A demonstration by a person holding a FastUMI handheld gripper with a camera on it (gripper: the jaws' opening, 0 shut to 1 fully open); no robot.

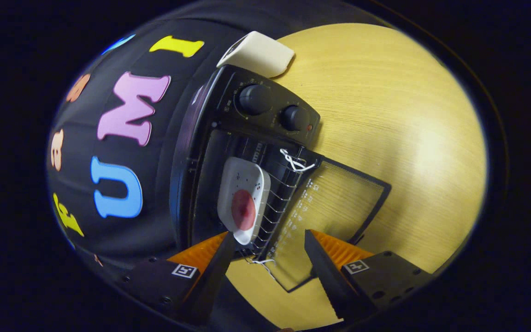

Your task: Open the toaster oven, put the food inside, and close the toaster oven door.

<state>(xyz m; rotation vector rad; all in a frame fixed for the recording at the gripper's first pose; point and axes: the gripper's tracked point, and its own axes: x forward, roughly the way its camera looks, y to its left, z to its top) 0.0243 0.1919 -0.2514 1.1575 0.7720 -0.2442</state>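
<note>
The gripper view rides on the tongs (pixel 270 249), rolled sideways, looking forward and down from close at the open toaster oven (pixel 247 152) on the wooden surface (pixel 408 115).

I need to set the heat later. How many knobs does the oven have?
2. Both sit on the oven's control panel beyond the open, empty gripper: one knob nearer the white box, the other knob nearer the open door. None seems hidden.

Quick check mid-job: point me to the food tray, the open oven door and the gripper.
food tray (pixel 242 196): gripper view, its white rim above the pink food.
oven door (pixel 339 203): gripper view, glass pane, folded down.
gripper (pixel 270 242): gripper view, gap between open fingers.
</note>
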